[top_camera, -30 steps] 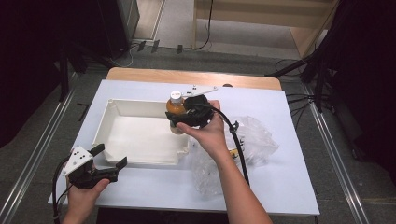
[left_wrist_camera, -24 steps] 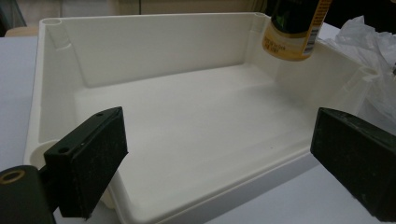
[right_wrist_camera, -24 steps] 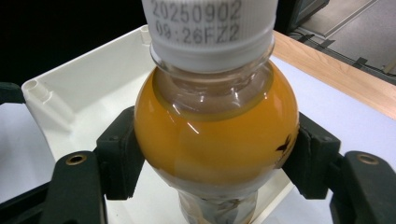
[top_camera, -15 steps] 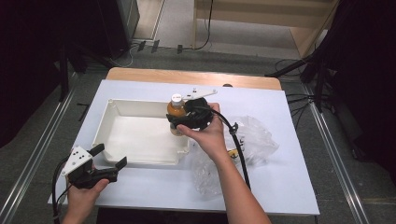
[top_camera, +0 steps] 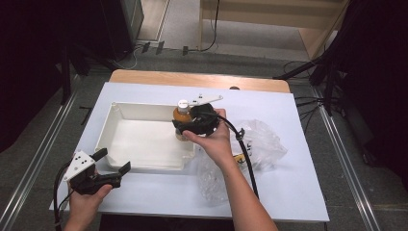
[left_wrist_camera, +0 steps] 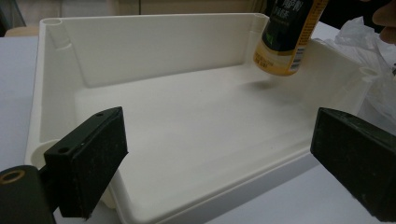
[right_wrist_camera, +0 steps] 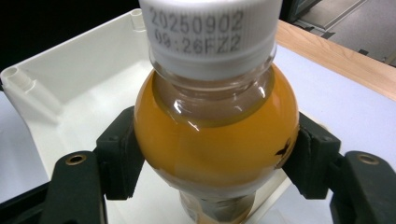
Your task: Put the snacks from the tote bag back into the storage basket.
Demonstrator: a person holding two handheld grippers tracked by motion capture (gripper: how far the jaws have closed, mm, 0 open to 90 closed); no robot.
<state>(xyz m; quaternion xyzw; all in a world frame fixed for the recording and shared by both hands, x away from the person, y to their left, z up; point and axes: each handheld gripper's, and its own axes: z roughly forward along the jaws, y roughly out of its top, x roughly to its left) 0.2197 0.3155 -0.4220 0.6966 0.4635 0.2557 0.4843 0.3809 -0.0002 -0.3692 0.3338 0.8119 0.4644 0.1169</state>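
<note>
**Orange drink bottle held over the tray**

The right gripper [top_camera: 185, 126] pinches an orange drink bottle [right_wrist_camera: 215, 135] with a white cap, hanging above the white tray's [top_camera: 115, 135] 3 o'clock side. The left gripper [top_camera: 111, 162], jaws spread and empty, sits at the tray's 7 o'clock corner. A crumpled clear plastic bag [top_camera: 262, 144] lies at 3 o'clock.

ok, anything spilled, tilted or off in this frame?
No spill or damage. The orange drink bottle, cap on, is clamped in the right gripper, hanging tilted above the near-right corner of the white tray, not touching its floor. A crumpled clear plastic bag lies right of the tray. The left gripper is open.
</note>
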